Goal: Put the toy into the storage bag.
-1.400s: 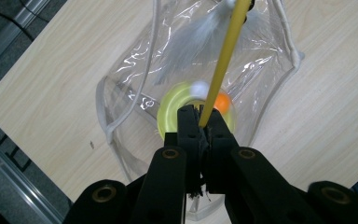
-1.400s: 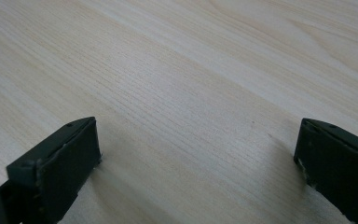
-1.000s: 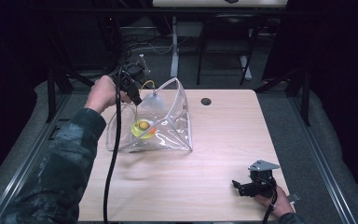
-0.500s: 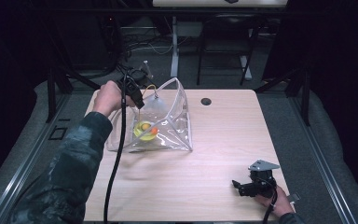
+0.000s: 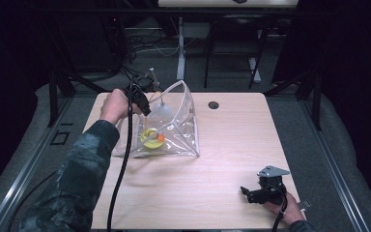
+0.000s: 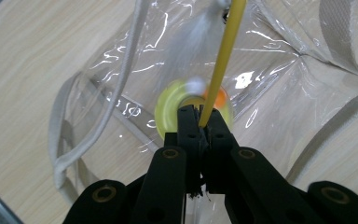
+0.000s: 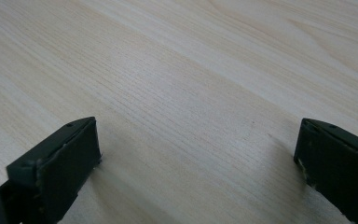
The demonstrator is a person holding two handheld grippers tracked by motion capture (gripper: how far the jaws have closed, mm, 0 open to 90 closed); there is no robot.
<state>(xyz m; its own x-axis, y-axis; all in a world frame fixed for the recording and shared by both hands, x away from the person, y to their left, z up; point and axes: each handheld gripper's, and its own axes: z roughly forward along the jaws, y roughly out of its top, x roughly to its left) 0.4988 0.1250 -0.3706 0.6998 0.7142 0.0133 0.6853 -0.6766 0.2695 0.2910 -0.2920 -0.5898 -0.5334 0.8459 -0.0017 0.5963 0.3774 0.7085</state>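
Note:
A clear plastic bag with white webbing handles stands open on the wooden table, left of centre. Inside it lie a yellow ring and an orange ball. My left gripper is at the bag's left rim, shut on a thin yellow rod. The rod carries a blurred white fluffy tuft, which hangs inside the bag above the ring and ball. My right gripper rests at the table's front right, open, with bare wood between its fingers.
A small dark hole sits in the table near the back edge, right of the bag. The left gripper's black cable trails over the sleeve toward the front edge. Chair and desk legs stand on the dark floor beyond the table.
My left hand has sunk a little toward the bag, bringing the rod's tuft lower inside it. The right gripper has stayed in place.

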